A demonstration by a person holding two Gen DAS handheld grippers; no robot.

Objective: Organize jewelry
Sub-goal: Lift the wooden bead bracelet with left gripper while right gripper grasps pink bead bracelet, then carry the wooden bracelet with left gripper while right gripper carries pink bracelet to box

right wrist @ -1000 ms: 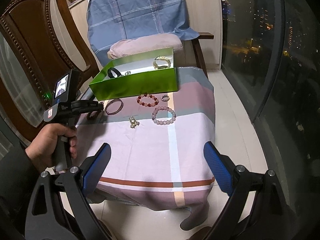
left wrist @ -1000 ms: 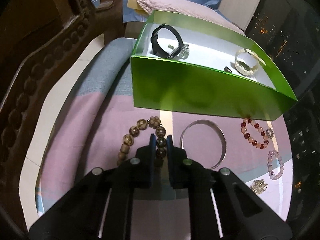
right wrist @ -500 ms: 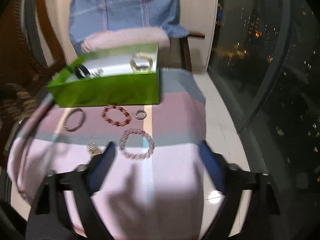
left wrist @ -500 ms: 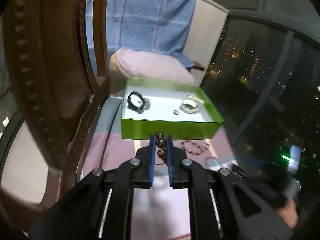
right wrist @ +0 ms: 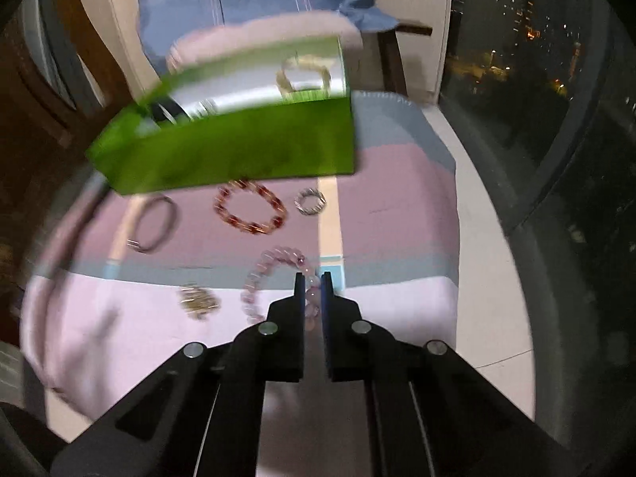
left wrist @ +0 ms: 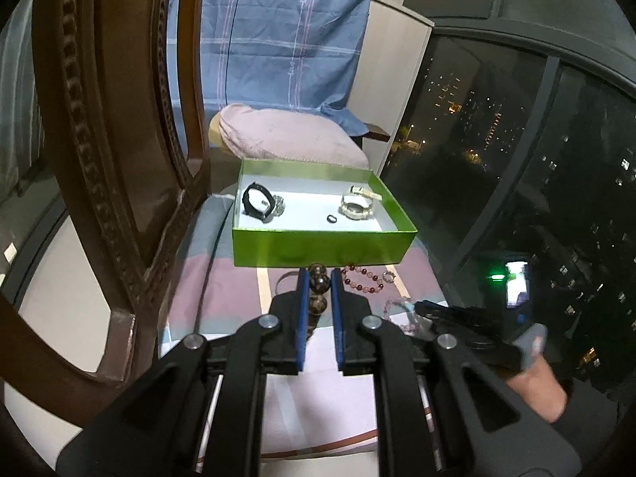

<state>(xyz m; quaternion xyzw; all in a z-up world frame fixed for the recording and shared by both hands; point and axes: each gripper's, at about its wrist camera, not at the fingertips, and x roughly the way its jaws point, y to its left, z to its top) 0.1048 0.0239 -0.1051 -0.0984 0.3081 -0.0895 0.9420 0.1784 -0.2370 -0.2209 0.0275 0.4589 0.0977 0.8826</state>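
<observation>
The left gripper (left wrist: 317,284) grips the brown bead bracelet (left wrist: 318,283) near the green box (left wrist: 322,251); it should clear the near wall before release. The right gripper (right wrist: 313,287) has just closed, seemingly on the pink bead bracelet (right wrist: 274,264) lying on the counter (right wrist: 377,214); lift gently.
</observation>
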